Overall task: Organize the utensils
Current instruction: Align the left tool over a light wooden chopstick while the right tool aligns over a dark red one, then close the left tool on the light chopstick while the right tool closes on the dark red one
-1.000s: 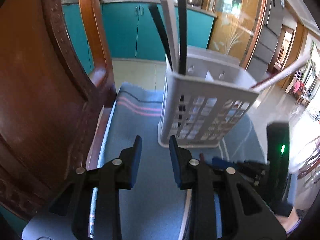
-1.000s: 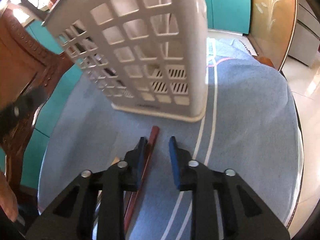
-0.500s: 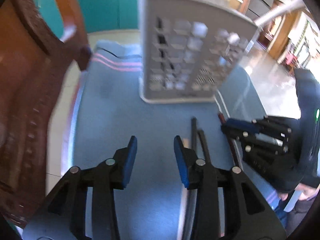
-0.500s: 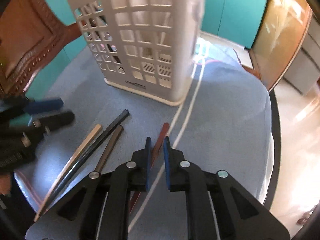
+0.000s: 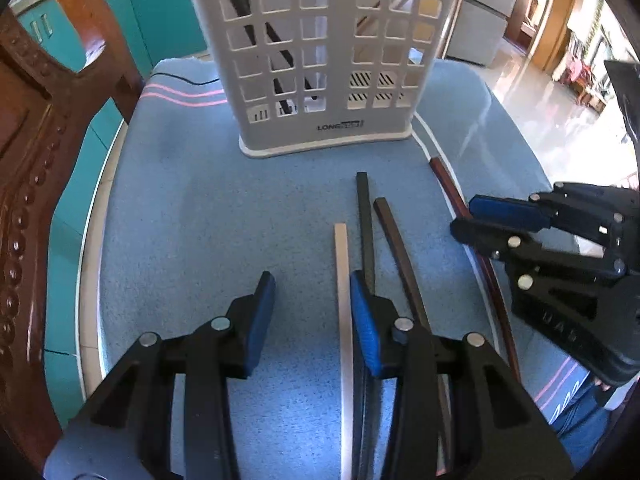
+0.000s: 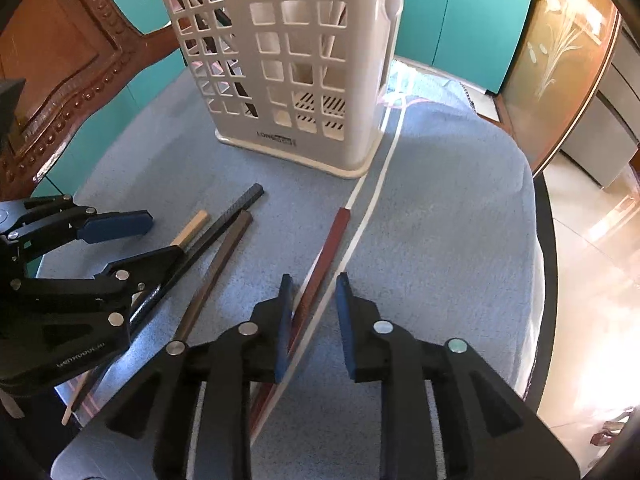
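Observation:
A white lattice utensil holder (image 5: 320,60) (image 6: 304,60) stands upright on the blue cloth, with dark chopsticks showing through its left side. In front of it lie a cream chopstick (image 5: 342,280) (image 6: 194,226), a black one (image 5: 364,220) (image 6: 240,208), a brown one (image 5: 396,248) (image 6: 228,248) and a red-brown one (image 5: 452,196) (image 6: 328,248). My left gripper (image 5: 311,296) (image 6: 164,236) is open over the cream chopstick, which runs along its right finger. My right gripper (image 6: 314,284) (image 5: 466,216) is opening, the red-brown chopstick lying loose between its fingers, close to the left one.
A carved wooden chair (image 5: 36,160) rises at the left of the table. The blue cloth (image 5: 180,220) covers the round table, whose dark edge (image 6: 544,240) curves on the right. Teal cabinets (image 6: 460,20) stand behind.
My left gripper has sunk and tipped down toward the cloth, bringing the loose chopsticks into view, and its jaws stand wider. My right gripper narrowed over the red-brown chopstick, then widened again.

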